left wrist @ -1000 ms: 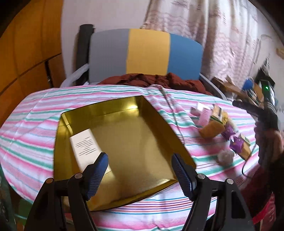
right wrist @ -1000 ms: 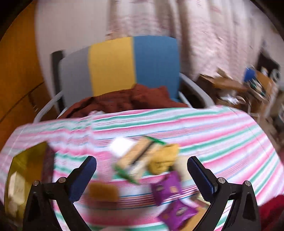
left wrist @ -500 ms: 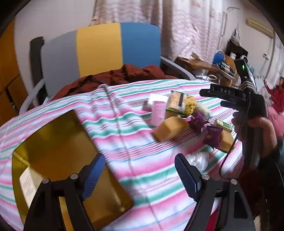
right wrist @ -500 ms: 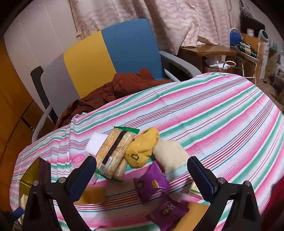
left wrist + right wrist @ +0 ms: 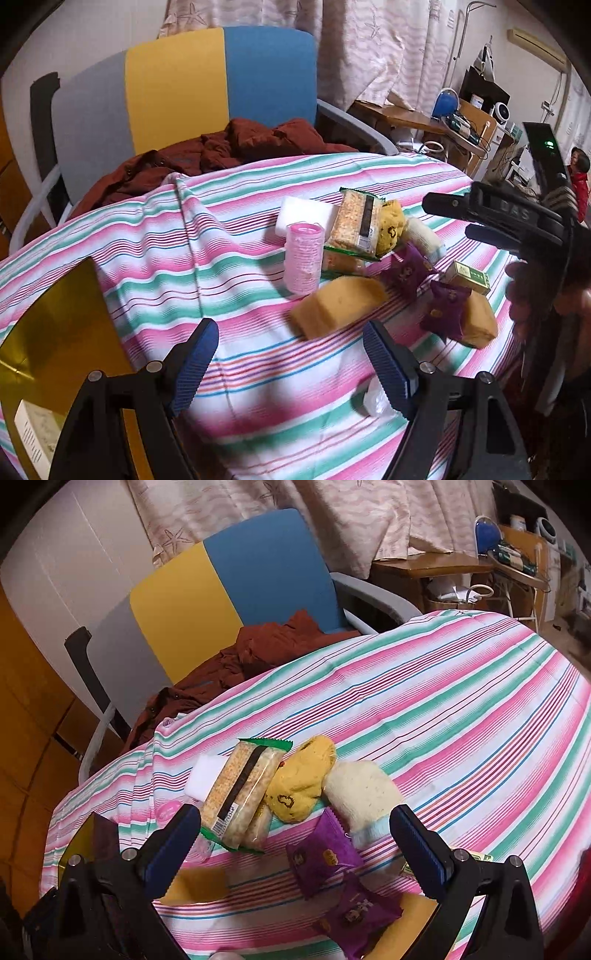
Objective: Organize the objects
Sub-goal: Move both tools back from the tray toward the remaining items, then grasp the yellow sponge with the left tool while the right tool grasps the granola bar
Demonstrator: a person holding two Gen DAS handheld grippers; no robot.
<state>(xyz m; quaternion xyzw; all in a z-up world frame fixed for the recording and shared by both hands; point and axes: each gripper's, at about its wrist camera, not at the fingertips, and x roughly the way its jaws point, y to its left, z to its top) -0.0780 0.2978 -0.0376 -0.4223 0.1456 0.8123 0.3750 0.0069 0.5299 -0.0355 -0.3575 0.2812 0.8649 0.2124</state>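
Observation:
A pile of small items lies on the striped tablecloth (image 5: 229, 254): a pink hair roller (image 5: 303, 258), a white block (image 5: 304, 214), a cracker pack (image 5: 356, 225), a yellow sock (image 5: 389, 227), two tan sponges (image 5: 338, 306), purple packets (image 5: 445, 308) and a small green box (image 5: 469, 277). A gold tin (image 5: 62, 332) with a paper leaflet sits at the left. My left gripper (image 5: 291, 363) hovers open, just short of the nearer sponge. My right gripper (image 5: 295, 845) hangs open over a purple packet (image 5: 323, 856), behind the cracker pack (image 5: 242, 792) and yellow sock (image 5: 301, 779).
A grey, yellow and blue chair (image 5: 184, 96) with a rust-red garment (image 5: 229, 151) stands behind the table. A cluttered wooden desk (image 5: 424, 118) is at the far right. A clear plastic bit (image 5: 373, 402) lies near the front edge. A hand (image 5: 535, 295) grips the right tool.
My left gripper swung right from above the gold tin to face the pile of items. My right gripper's view shifted slightly right and steadied; both stayed open.

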